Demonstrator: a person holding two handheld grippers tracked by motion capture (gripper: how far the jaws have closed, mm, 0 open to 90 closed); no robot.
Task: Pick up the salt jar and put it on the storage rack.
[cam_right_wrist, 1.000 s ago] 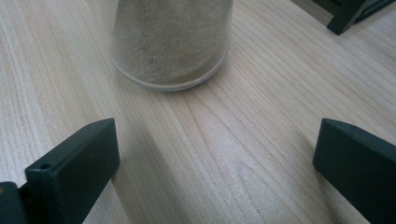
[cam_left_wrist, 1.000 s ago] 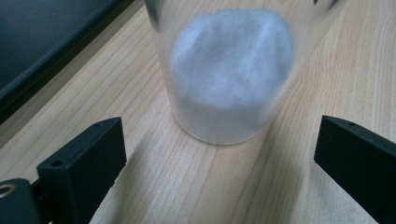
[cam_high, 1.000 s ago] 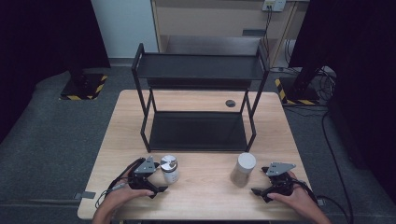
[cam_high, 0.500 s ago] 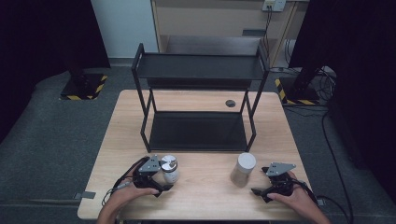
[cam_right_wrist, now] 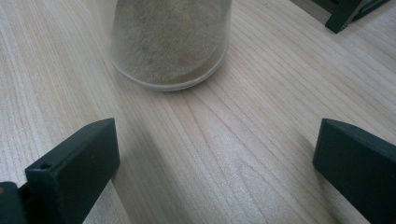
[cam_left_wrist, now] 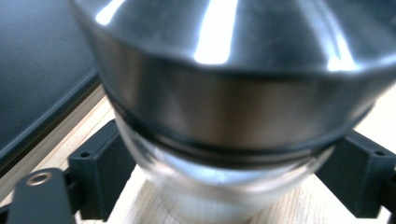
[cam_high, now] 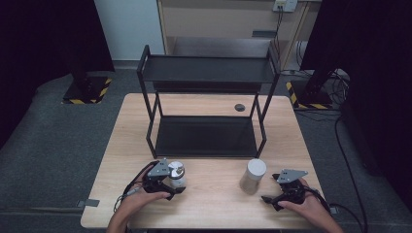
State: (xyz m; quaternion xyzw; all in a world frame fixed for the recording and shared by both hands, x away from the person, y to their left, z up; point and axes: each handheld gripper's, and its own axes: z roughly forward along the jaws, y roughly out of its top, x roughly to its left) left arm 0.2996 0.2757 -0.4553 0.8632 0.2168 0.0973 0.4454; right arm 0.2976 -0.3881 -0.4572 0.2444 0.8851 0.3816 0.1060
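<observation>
A glass jar with a shiny metal lid [cam_high: 176, 172] stands near the table's front left. My left gripper [cam_high: 175, 184] is around it, and the jaws have just been closing with the jar between them. In the left gripper view the jar [cam_left_wrist: 224, 93] sits very close, and both black pads [cam_left_wrist: 107, 168] press against its glass sides. A white-lidded jar of sandy powder [cam_high: 253, 175] stands at the front right. My right gripper [cam_high: 273, 190] rests open on the table just right of it. In the right gripper view that jar [cam_right_wrist: 170, 42] stands ahead of the gripper [cam_right_wrist: 217, 158], outside the jaws.
A black two-tier metal rack [cam_high: 206, 73] occupies the middle and back of the wooden table [cam_high: 214, 213]. Its lower shelf [cam_high: 206, 136] lies just beyond both jars. A small dark round object [cam_high: 239, 107] sits behind the rack. Cables trail over the floor at the right.
My left gripper has slid a little to the right, and its jaws now flank the metal-lidded jar. The right gripper and the white-lidded jar have not moved.
</observation>
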